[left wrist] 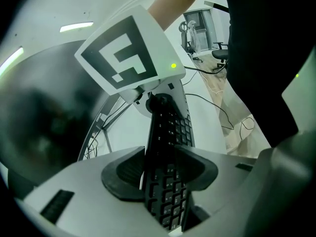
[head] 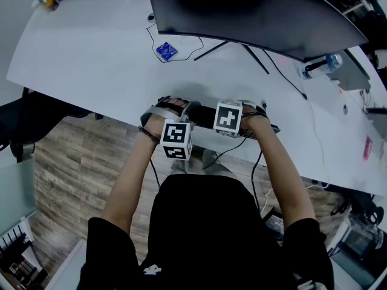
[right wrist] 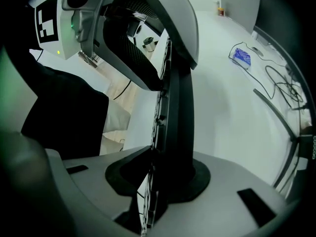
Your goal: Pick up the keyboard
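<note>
Keyboard, slim, black, flat-keyed, tight between matte fingers of left gripper and right gripper.

From where I stand I count 1 keyboard and 2 grippers: 1 left gripper and 1 right gripper. Each carries 1 marker cube, 2 in all, the left one and the right one. There is 1 curved monitor on 1 white desk. On the desk I see 1 blue packet and 1 bottle. There is 1 person.
</note>
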`<act>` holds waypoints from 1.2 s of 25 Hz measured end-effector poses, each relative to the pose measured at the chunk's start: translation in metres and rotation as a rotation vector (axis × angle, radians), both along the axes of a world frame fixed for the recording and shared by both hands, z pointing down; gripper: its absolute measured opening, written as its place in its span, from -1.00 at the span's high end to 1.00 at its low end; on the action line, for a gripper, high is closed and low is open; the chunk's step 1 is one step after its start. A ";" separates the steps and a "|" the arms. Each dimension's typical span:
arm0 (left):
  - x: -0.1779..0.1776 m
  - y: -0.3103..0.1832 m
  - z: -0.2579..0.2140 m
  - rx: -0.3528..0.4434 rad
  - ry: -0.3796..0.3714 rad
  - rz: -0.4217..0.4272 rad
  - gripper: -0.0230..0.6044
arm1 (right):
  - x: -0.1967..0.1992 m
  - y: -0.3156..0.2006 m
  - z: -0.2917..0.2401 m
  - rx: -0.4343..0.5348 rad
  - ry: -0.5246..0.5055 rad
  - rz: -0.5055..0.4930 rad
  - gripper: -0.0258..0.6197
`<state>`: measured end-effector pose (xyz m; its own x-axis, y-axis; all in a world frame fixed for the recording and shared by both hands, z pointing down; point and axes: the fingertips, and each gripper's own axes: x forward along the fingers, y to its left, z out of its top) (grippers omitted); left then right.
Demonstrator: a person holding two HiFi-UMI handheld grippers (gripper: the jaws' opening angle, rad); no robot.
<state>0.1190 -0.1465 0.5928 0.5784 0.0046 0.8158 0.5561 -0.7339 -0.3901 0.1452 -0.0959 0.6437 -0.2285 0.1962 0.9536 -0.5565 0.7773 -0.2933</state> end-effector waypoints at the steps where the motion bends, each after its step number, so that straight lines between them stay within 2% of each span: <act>1: 0.000 0.000 -0.001 0.000 0.003 0.001 0.33 | 0.000 0.000 -0.001 0.001 0.002 -0.002 0.63; 7: -0.002 0.004 -0.003 -0.033 0.019 -0.001 0.33 | -0.002 0.003 -0.002 -0.001 0.014 0.003 0.67; 11: -0.003 0.000 -0.016 -0.048 0.073 -0.028 0.43 | -0.003 0.002 -0.003 0.022 0.032 0.023 0.68; 13: -0.005 -0.003 -0.024 -0.043 0.106 -0.046 0.56 | -0.003 0.001 -0.004 0.033 0.043 0.035 0.68; 21: -0.020 -0.016 -0.044 -0.043 0.193 -0.122 0.71 | -0.007 0.004 -0.005 0.083 0.093 0.047 0.68; 25: -0.029 -0.025 -0.054 -0.046 0.258 -0.182 0.87 | -0.009 0.007 -0.005 0.127 0.128 0.044 0.68; 30: -0.040 -0.034 -0.061 -0.050 0.318 -0.259 0.90 | -0.011 0.010 -0.006 0.186 0.174 0.037 0.68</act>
<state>0.0793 -0.1807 0.5322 0.7891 -0.1394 0.5983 0.2078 -0.8559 -0.4735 0.1339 -0.0863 0.6381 -0.0613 0.0080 0.9981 -0.6156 0.7868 -0.0441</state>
